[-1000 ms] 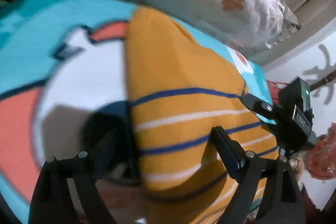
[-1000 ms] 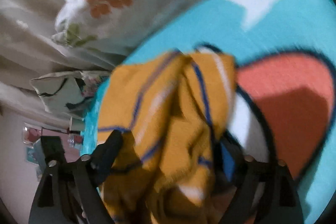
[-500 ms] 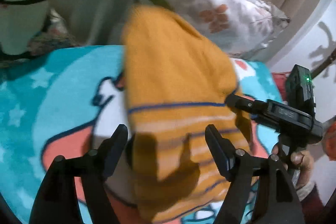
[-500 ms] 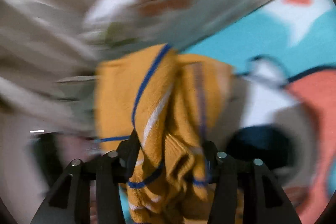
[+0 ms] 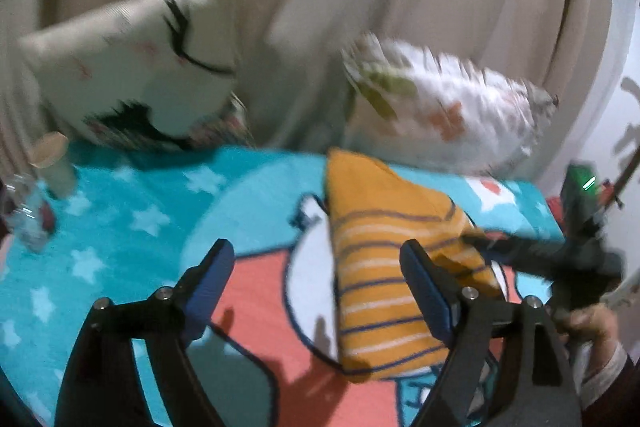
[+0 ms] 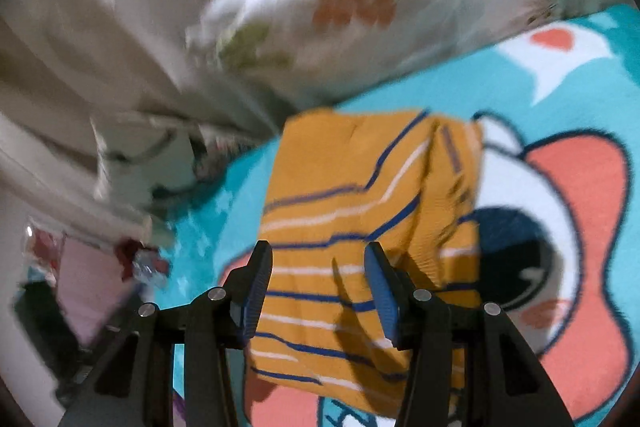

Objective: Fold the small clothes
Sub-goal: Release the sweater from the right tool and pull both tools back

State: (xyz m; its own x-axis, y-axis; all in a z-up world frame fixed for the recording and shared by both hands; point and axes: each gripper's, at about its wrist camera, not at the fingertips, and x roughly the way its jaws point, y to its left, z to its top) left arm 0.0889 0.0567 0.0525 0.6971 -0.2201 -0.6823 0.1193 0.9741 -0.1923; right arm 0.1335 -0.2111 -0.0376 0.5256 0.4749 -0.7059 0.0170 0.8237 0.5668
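1. Count: one sweater [image 5: 384, 267], mustard with navy and white stripes; two pillows; one blanket [image 5: 132, 227]; two grippers.
2. Sweater lies folded on the blanket, just in front of the floral pillow [image 5: 440, 107]. Face pillow [image 5: 132, 67] sits well left of the sweater.
3. Left gripper [image 5: 316, 279]: above the blanket, jaws spread wide, holding nothing. Its right finger overlaps the sweater's right side; contact unclear.
4. Right gripper [image 6: 316, 291]: over the sweater's near half, jaws partly apart, nothing pinched. In the left view its tip reaches the sweater's right edge, hand [image 5: 588, 323] on the handle.
5. Both views motion-blurred.
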